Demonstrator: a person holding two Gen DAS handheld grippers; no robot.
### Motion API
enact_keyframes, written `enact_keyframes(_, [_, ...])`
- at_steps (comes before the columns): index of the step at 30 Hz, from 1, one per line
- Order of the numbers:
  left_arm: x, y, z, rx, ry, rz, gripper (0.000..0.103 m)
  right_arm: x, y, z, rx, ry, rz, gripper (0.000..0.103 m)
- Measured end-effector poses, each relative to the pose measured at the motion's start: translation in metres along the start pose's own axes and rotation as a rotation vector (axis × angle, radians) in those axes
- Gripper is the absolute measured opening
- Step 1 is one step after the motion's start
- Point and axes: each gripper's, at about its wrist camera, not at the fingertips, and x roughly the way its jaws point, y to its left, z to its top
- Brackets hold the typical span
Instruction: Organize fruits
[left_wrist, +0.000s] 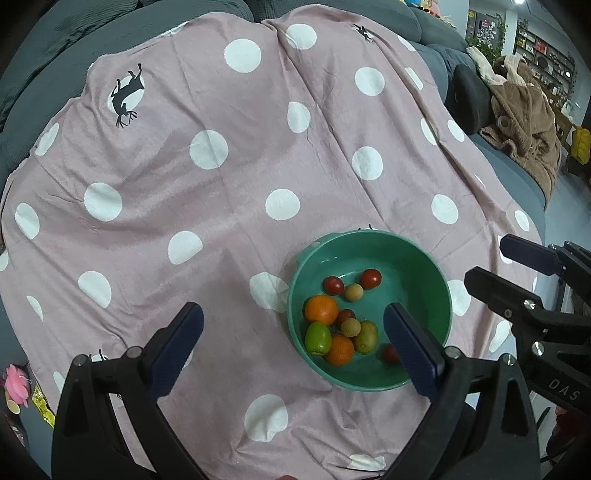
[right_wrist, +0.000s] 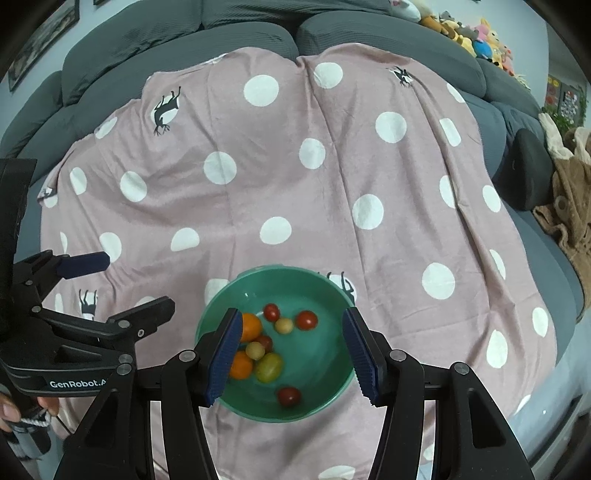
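A green bowl (left_wrist: 424, 269) (right_wrist: 325, 295) sits on a pink polka-dot cloth near its front edge. It holds two oranges (left_wrist: 320, 308) (right_wrist: 250, 326), a lime (left_wrist: 317, 338), a yellow-green fruit (left_wrist: 366, 336) (right_wrist: 269, 367), two pale round fruits (left_wrist: 353, 292) (right_wrist: 283, 325) and several red cherry tomatoes (left_wrist: 370, 278) (right_wrist: 306, 319). My left gripper (left_wrist: 293, 336) is open and empty above the bowl's left side. My right gripper (right_wrist: 290, 354) is open and empty above the bowl. It also shows at the right of the left wrist view (left_wrist: 498, 269).
The cloth (left_wrist: 221, 184) (right_wrist: 295, 166) covers a grey sofa (right_wrist: 184, 29). A brown robe (left_wrist: 524, 122) lies on the sofa to the right. Plush toys (right_wrist: 476, 33) line the sofa back. A pink toy (left_wrist: 16, 382) lies at far left.
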Motion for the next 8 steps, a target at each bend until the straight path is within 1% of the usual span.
enact_keyframes(8, [0.0026,-0.0044,-0.0001,0.01,0.0,-0.003,0.099,0.0015,-0.001,0.0001,-0.005,0.0,0.003,0.057])
